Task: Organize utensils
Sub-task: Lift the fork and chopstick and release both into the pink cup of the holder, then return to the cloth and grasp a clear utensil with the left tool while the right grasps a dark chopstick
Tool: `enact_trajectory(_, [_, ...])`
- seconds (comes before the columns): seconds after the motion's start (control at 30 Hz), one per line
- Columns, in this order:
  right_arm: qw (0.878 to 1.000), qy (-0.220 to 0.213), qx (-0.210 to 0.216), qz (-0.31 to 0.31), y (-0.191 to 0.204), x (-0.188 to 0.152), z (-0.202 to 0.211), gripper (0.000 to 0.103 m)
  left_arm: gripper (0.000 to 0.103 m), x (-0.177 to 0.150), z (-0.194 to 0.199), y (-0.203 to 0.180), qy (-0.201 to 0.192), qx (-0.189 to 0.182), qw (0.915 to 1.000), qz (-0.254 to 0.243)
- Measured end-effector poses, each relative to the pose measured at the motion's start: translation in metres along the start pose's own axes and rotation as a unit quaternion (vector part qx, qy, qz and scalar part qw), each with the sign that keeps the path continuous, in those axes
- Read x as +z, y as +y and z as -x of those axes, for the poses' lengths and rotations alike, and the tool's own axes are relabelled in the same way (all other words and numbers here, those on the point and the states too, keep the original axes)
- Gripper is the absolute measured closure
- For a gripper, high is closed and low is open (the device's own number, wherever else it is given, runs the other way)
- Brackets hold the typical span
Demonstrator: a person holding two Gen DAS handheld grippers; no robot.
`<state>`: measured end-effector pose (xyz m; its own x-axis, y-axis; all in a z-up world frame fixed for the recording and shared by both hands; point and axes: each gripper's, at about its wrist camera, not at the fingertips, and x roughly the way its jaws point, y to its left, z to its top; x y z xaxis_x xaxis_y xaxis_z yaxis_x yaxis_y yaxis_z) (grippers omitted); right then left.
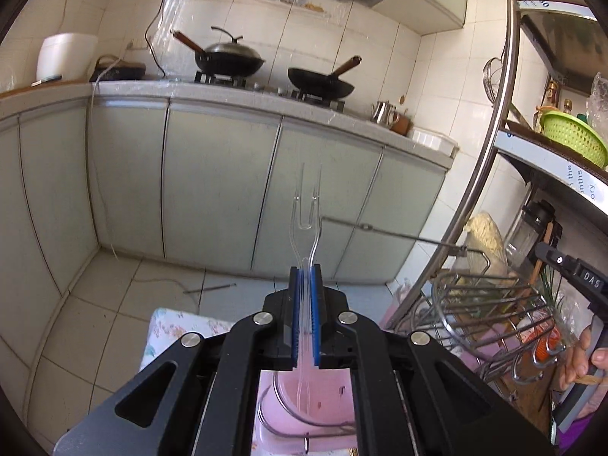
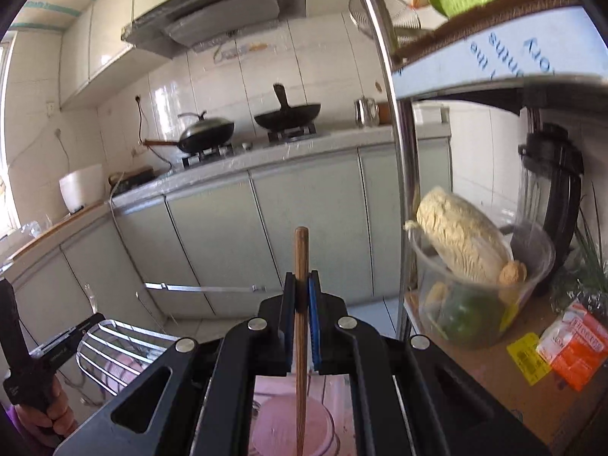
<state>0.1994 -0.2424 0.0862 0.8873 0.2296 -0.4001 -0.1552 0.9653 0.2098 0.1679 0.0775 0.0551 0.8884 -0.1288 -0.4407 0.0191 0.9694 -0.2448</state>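
Between the blue pads of my left gripper (image 1: pixel 305 277) I hold a clear plastic fork (image 1: pixel 307 205), jaws closed on its handle, prongs ahead of the tips. My right gripper (image 2: pixel 303 285) is clamped on a wooden chopstick (image 2: pixel 301 250) that sticks out past the jaws. I judge this is the carrying step; next each piece needs its holder. Only the left view shows the wire rack (image 1: pixel 490 304) right of the jaws.

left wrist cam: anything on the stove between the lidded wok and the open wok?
Nothing stands between them. In the left wrist view the lidded wok and the open wok sit on separate burners, with only bare stovetop between.
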Motion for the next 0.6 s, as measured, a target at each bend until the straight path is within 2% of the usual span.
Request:
enact_trajectory(0.33, [0.999,0.050,0.014,0.005,0.010,-0.012,-0.008,0.095,0.098,-0.013,-0.011,0.006,0.065,-0.010,0.9978,0.006])
enact_trajectory(0.4, [0.998,0.054,0.017,0.008,0.012,-0.011,-0.006,0.085,0.098,-0.012,-0.009,0.006,0.068,-0.008,0.9976,0.002])
enact_trajectory(0.43, [0.998,0.053,0.018,0.009,0.012,-0.009,-0.004,0.080,0.093,-0.011,-0.006,0.005,0.068,-0.004,0.9976,-0.003])
enact_trajectory(0.47, [0.999,0.049,0.019,0.009,0.012,-0.008,-0.001,0.071,0.089,-0.009,-0.004,0.004,0.067,-0.004,0.9977,-0.004])
enact_trajectory(0.5, [0.999,0.043,0.020,0.011,0.013,-0.007,0.004,0.067,0.080,-0.006,-0.002,0.004,0.066,-0.004,0.9978,-0.004])
enact_trajectory(0.6, [0.999,0.028,0.020,0.013,0.014,-0.002,0.019,0.066,0.075,0.002,0.010,0.004,0.052,-0.004,0.9986,0.000])
